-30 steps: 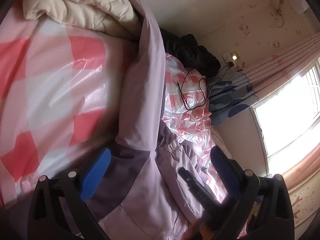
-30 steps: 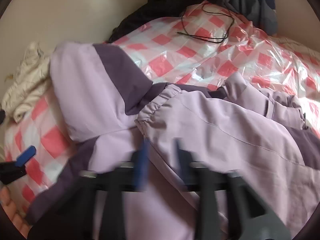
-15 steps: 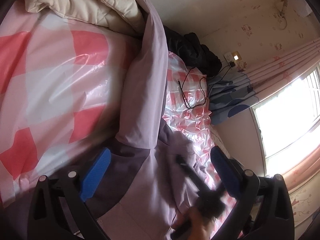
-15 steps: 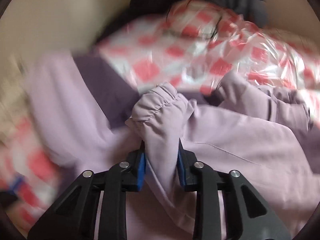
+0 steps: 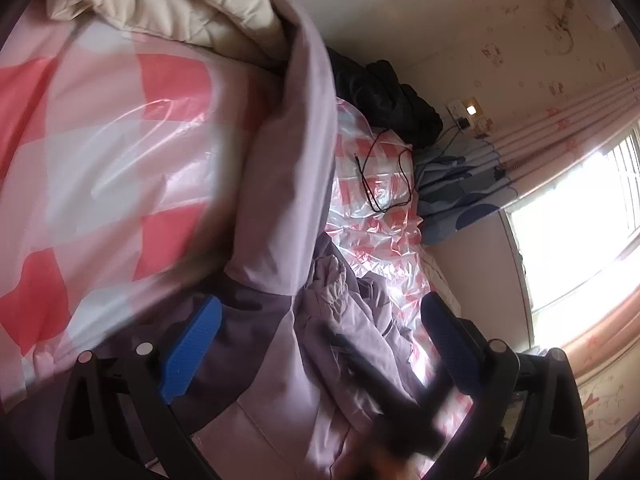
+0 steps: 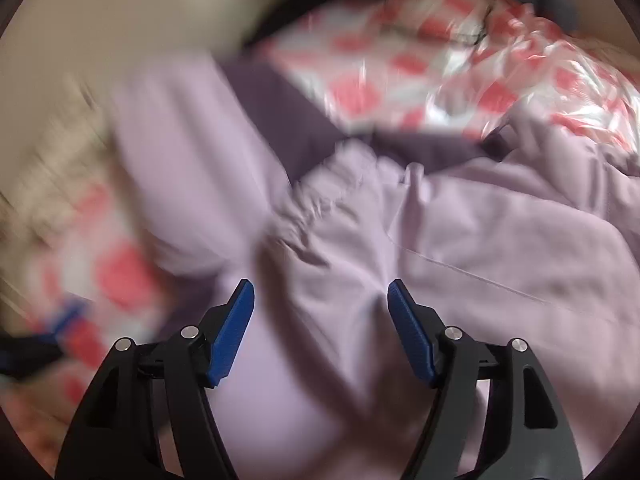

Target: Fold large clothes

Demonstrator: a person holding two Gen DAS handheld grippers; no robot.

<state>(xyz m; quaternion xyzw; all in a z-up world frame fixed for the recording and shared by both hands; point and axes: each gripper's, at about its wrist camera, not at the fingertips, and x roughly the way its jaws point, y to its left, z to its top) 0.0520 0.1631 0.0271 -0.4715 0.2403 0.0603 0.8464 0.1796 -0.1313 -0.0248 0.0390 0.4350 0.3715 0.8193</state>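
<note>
A lilac jacket point(image 6: 460, 240) with dark purple panels lies crumpled on a bed with a red-and-white checked plastic sheet point(image 5: 100, 152). Its gathered sleeve cuff point(image 6: 320, 204) lies just ahead of my right gripper point(image 6: 320, 304), which is open with the lilac cloth between its blue pads but not pinched. My left gripper point(image 5: 320, 320) is open over the jacket's dark purple part point(image 5: 248, 320), holding nothing. The right gripper shows blurred in the left wrist view point(image 5: 384, 380), low over the jacket point(image 5: 292, 160).
A cream quilt point(image 5: 168, 0) is heaped at one end of the bed. A black garment point(image 5: 384, 96) and a black cable point(image 5: 384, 184) lie farther along. Blue clothes point(image 5: 460, 184), a wall socket point(image 5: 468, 110) and a bright window point(image 5: 580, 208) lie beyond.
My right gripper was shut on the sleeve cuff half a second ago; it has opened and the cuff has dropped onto the jacket. The left gripper stays open, almost still.
</note>
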